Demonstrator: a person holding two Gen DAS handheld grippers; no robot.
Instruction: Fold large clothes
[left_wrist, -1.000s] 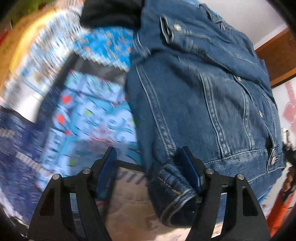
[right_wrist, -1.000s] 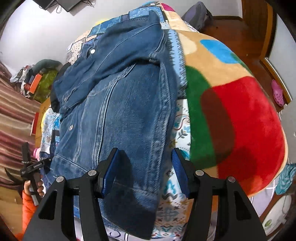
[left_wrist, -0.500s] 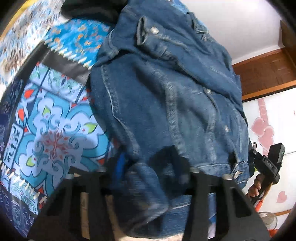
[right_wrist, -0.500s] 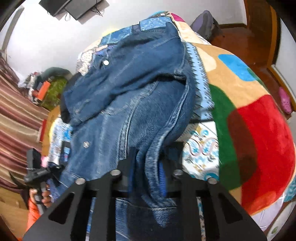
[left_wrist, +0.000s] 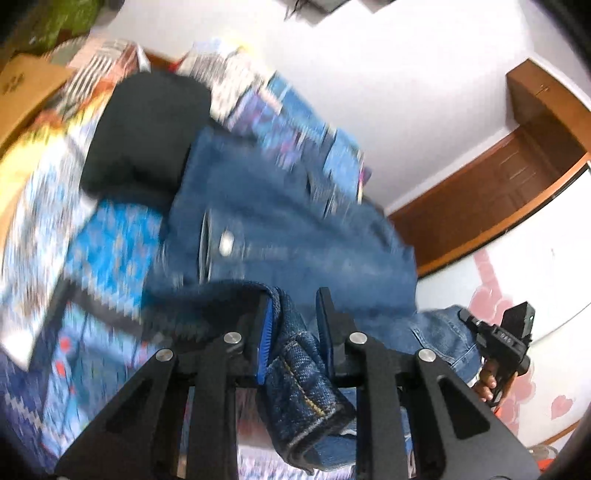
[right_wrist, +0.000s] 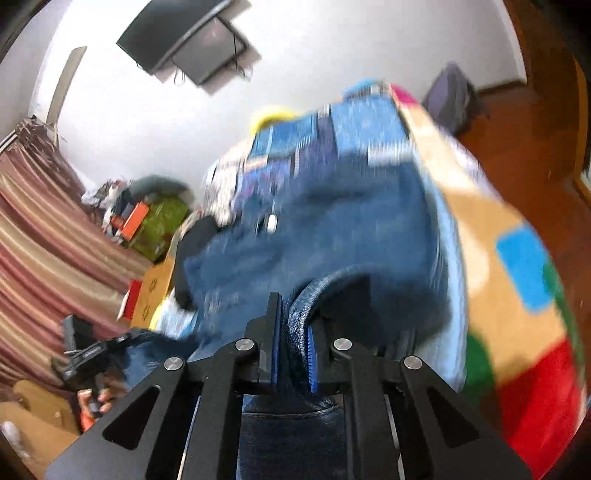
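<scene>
Denim jacket stretched away from both grippers across the bed. Left gripper and right gripper each pinched its near hem, side by side, so neither was nearer.

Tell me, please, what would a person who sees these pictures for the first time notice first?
First the denim jacket, spread over the patterned bed cover and filling the middle of both views. Next, both grippers pinch its hem: the left gripper holds a thick seamed fold, and the right gripper is shut on a rolled edge. A black cushion lies beyond the jacket's far left corner in the left view.
</scene>
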